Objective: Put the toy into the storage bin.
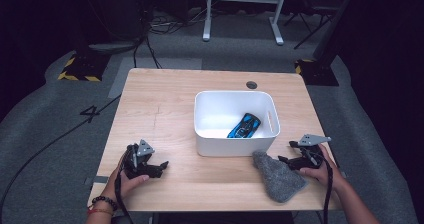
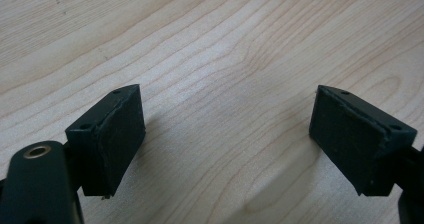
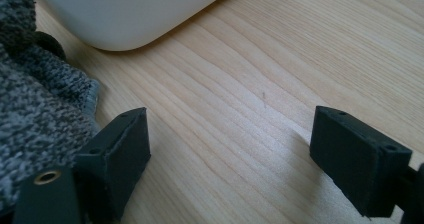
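A white bin (image 1: 235, 145) stands on the wooden table, with a blue and black toy car (image 1: 245, 126) lying in its right half. A grey knitted cloth (image 1: 279, 176) lies in front of the bin's right corner. My left gripper (image 1: 164, 167) rests on the table near the front left, open, with bare wood between its pads (image 2: 227, 134). My right gripper (image 1: 285, 154) sits beside the cloth's right edge, open and empty (image 3: 230, 144). In the right gripper view the cloth (image 3: 35, 104) lies against the left pad and the bin's wall (image 3: 130, 9) is just beyond.
The wooden table (image 1: 165, 104) has bare surface left of the bin. A round cable hole (image 1: 251, 85) sits near the far edge. Beyond the table are white desk legs (image 1: 206, 14), floor cables and yellow-black striped bases (image 1: 80, 69).
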{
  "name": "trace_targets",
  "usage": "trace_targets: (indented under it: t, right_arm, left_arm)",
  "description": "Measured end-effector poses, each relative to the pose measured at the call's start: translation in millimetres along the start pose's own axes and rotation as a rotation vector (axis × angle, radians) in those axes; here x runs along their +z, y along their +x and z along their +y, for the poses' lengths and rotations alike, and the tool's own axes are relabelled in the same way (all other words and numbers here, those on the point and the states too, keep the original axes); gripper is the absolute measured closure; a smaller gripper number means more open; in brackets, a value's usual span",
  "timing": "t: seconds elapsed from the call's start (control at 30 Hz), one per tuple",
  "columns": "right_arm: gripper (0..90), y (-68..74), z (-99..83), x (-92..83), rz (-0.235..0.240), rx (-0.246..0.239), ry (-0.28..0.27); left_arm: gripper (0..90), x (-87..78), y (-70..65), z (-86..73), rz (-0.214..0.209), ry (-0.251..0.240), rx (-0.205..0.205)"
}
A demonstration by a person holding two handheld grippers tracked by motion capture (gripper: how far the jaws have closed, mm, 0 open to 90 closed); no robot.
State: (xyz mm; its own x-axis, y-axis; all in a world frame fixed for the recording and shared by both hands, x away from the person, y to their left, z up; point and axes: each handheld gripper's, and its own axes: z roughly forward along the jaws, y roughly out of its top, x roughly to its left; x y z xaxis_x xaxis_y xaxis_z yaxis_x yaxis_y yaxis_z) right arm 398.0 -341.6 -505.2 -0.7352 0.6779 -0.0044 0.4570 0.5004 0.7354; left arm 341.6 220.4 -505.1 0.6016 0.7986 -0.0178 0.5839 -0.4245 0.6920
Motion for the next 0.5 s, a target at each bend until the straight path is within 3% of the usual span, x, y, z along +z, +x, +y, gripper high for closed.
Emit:
trace_targets:
  t: [0.5]
  right_arm:
    - [15.7,0.1,0.4,0.4,-0.002,0.002,0.002]
  left_arm:
    - [15.0,0.1,0.2,0.3,-0.002,0.003,0.0]
